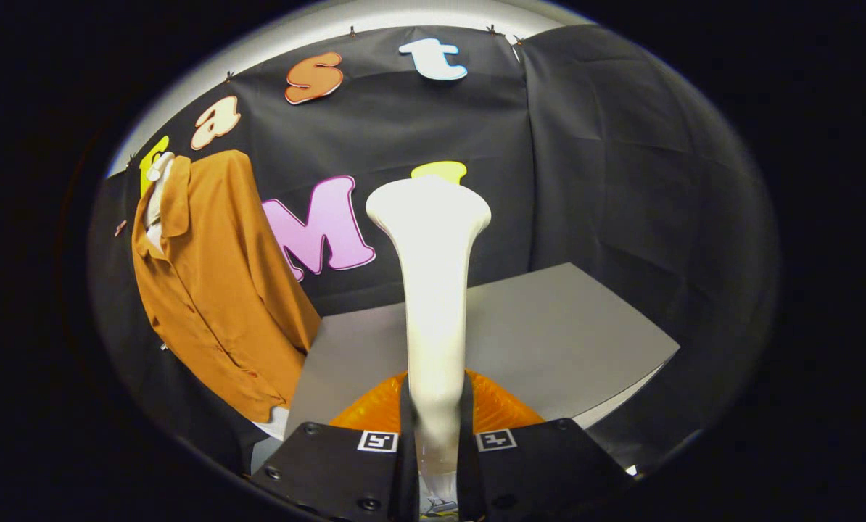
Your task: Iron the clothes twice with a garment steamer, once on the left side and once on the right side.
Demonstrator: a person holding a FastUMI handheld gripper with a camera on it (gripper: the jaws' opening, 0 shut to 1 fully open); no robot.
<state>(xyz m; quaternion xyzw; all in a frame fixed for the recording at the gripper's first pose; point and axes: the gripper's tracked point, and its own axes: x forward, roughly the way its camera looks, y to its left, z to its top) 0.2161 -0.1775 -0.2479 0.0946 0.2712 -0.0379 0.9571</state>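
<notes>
The grey table (pixel 549 326) lies beyond the fingers, from about 12 to 2 o'clock of them. The brown shirt (pixel 215 290) hangs on the black wall at about 10 o'clock, well apart from the steamer head and past the table's near left corner. The white garment steamer (pixel 433 290) stands upright straight ahead at 12 o'clock, its wide head on top, its orange base (pixel 505 409) just ahead of the fingers. The gripper (pixel 433 442) has both fingers pressed on the lower handle, one on each side.

I judge the step is to carry the steamer to the shirt. To do it well, keep the clamp firm, turn toward 10 o'clock, bring the head flat and near to the cloth, then go slowly down one side.
</notes>
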